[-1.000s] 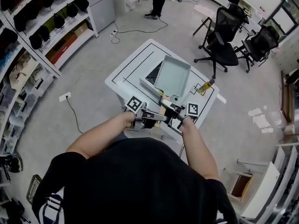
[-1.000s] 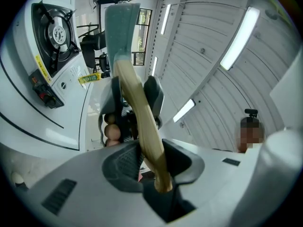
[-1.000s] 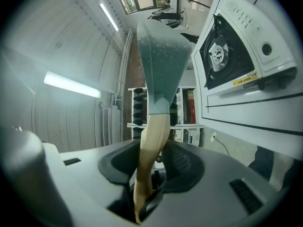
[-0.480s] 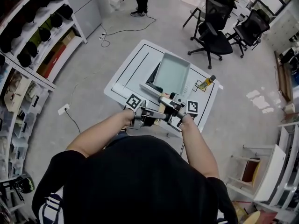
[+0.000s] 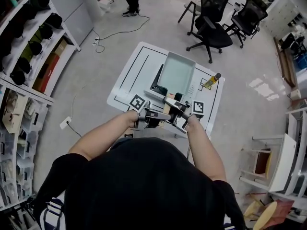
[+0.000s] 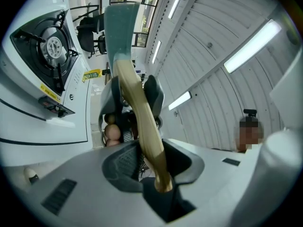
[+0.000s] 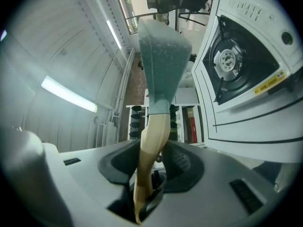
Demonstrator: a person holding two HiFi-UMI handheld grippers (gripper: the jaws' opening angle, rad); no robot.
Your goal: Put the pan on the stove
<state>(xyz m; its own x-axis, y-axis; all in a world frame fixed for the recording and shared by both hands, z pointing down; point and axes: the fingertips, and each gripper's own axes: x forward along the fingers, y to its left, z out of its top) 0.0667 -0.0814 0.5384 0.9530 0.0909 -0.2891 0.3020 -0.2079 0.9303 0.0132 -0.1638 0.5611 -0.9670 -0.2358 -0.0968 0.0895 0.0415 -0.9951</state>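
A rectangular teal pan (image 5: 176, 73) with a wooden handle (image 5: 167, 110) hangs over the black gas stove (image 5: 157, 84) on the white table (image 5: 130, 75). Both grippers hold the handle side by side. My left gripper (image 5: 152, 116) is shut on the handle (image 6: 142, 126), and the pan (image 6: 118, 27) rises ahead of it with the stove's burner (image 6: 47, 46) to its left. My right gripper (image 5: 175, 117) is shut on the handle (image 7: 149, 160) too, and there the pan (image 7: 161, 60) stands next to the stove (image 7: 236, 60). The pan hides most of the stove from above.
A yellow bottle (image 5: 211, 80) stands on the table's right side by the pan. Black office chairs (image 5: 211, 23) are beyond the table and shelves (image 5: 29, 42) line the left wall. A person's legs (image 5: 129, 1) show at the far top.
Both grippers have shifted a little across the table with the pan still held over the stove. The head camera has tilted, so the room has slid in view.
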